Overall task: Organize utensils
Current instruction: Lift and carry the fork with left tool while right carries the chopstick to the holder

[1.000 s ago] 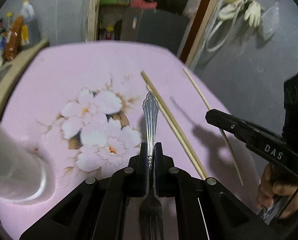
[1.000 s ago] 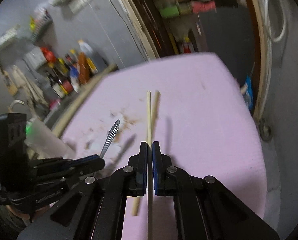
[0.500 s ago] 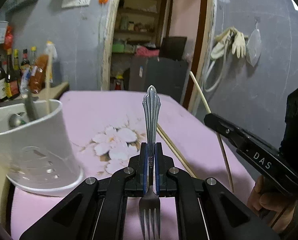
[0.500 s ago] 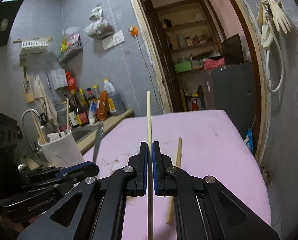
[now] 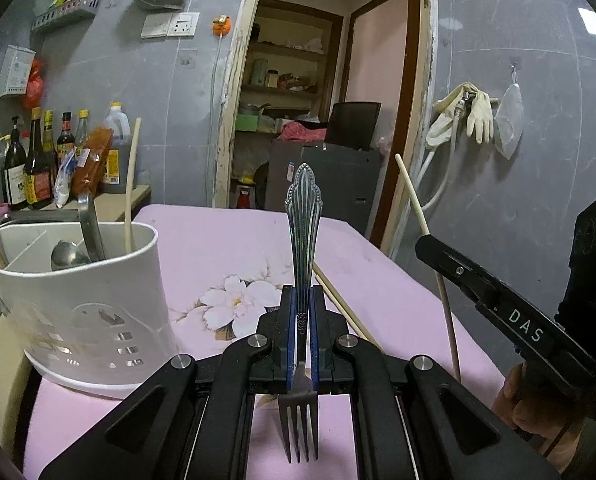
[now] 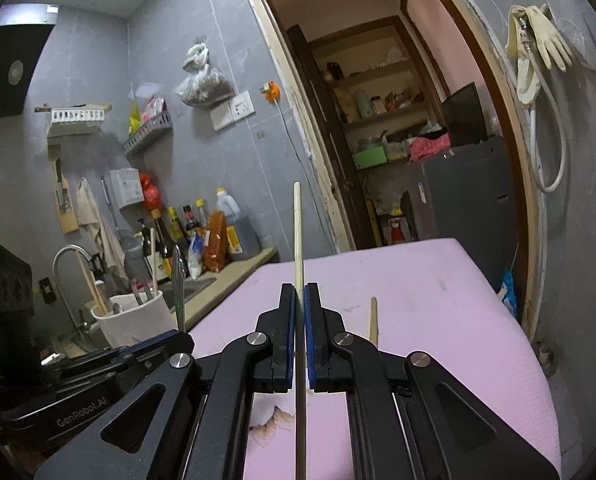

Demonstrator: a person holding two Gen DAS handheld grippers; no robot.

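My left gripper [image 5: 302,300] is shut on a steel fork [image 5: 302,216], held upright with the ornate handle up and the tines toward the camera. My right gripper [image 6: 300,300] is shut on a wooden chopstick [image 6: 298,224], also held upright; it shows in the left wrist view [image 5: 422,224] at the right. A white utensil holder [image 5: 85,304] stands at the left on the pink flowered mat [image 5: 233,248], with a spoon, a chopstick and other utensils in it. It shows small in the right wrist view [image 6: 133,320]. Two chopsticks [image 5: 338,300] lie on the mat.
A sink with a tap [image 6: 69,264] and several sauce bottles [image 5: 37,160] stand on the counter to the left. A doorway with shelves [image 5: 298,100] is behind the table. Rubber gloves [image 5: 474,116] hang on the right wall.
Both grippers have lifted and tilted up from looking down at the mat to looking level across the room. The fork and the chopstick rose off the mat with them.
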